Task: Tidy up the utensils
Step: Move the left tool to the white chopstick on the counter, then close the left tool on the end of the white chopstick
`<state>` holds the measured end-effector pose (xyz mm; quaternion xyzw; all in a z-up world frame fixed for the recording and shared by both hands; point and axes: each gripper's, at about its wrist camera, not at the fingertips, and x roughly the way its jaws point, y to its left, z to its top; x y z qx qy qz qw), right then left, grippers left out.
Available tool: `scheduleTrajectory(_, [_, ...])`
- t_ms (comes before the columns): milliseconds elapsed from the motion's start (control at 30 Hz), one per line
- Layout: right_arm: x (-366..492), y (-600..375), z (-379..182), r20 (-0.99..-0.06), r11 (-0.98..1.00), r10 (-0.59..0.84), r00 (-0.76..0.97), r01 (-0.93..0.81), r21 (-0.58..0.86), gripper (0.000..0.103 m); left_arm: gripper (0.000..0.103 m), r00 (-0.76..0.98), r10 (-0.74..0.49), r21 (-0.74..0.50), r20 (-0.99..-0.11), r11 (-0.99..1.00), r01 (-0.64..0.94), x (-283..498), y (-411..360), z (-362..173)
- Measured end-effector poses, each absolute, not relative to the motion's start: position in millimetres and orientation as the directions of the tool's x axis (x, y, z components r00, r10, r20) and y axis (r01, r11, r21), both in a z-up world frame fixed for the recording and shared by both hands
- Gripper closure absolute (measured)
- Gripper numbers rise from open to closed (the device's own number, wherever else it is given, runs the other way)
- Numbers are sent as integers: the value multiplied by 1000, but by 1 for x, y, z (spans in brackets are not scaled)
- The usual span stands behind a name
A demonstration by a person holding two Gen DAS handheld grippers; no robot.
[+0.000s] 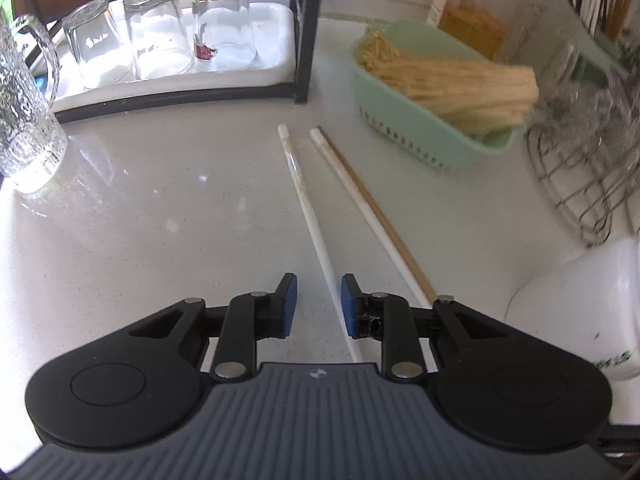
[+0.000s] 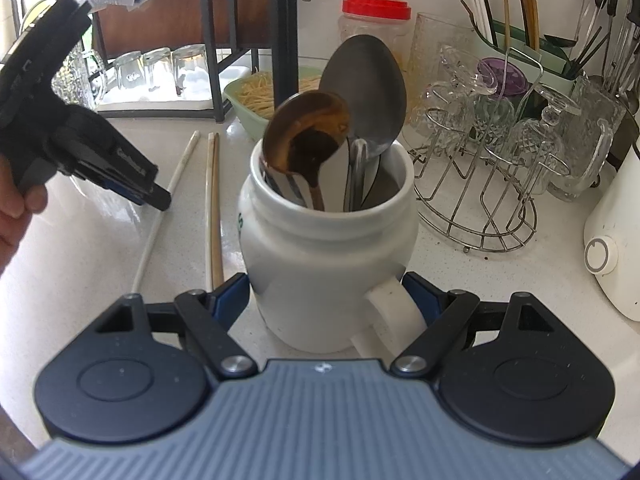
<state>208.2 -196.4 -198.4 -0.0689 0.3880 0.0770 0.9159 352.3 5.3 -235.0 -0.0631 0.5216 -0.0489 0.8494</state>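
Observation:
On the white counter lies a long white chopstick (image 1: 308,216) (image 2: 160,220). Its near end runs between the blue pads of my left gripper (image 1: 318,304), close to the right pad, with a gap on the other side, so the jaws stand open. Just to its right lie a second white chopstick (image 1: 360,208) and a wooden chopstick (image 1: 384,220), side by side. My right gripper (image 2: 325,296) is shut on a white handled jar (image 2: 328,264), one pad against each side. The jar holds a wooden spoon (image 2: 308,136) and a metal spoon (image 2: 368,92). A hand (image 2: 16,208) holds the left gripper (image 2: 160,200).
A green basket (image 1: 420,136) of pale sticks sits behind the chopsticks. Upturned glasses stand on a white tray (image 1: 272,64) in a black rack, with a glass mug (image 1: 24,120) at far left. A wire glass rack (image 2: 500,200), a green chopstick holder (image 2: 556,68) and a white appliance (image 2: 616,240) stand at right.

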Motion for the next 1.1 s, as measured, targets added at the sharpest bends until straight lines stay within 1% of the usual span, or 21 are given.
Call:
scheduleTrajectory(100, [209,-196,-199,-727,978,85,681,-197,-70,18,75,467,-183,-203,-865,979,8,359,15,-232])
scheduleTrajectory(400, [210,-195,-198,-736,978,77,673,-193,-74,18,75,499,-167,-234,-850,970,-73,414,37,-227])
scheduleTrajectory(567, [210,-194,-199,-735,981,69,675,-179,-73,18,76,489,-120,-181,-864,980,-79,439,37,-228])
scheduleTrajectory(733, [210,-194,-199,-734,982,68,676,-177,-72,18,77,475,-119,-172,-872,983,-68,451,32,-234])
scheduleTrajectory(833, [210,-194,-199,-733,982,67,677,-176,-72,18,78,471,-104,-145,-876,988,-51,453,23,-235])
scheduleTrajectory(900, [209,-193,-199,-730,983,61,681,-170,-76,18,87,465,-89,-117,-881,993,-31,455,19,-235])
scheduleTrajectory(1100, [210,-187,-198,-737,984,42,674,-156,-87,18,92,448,-24,-21,-894,1000,12,455,2,-233])
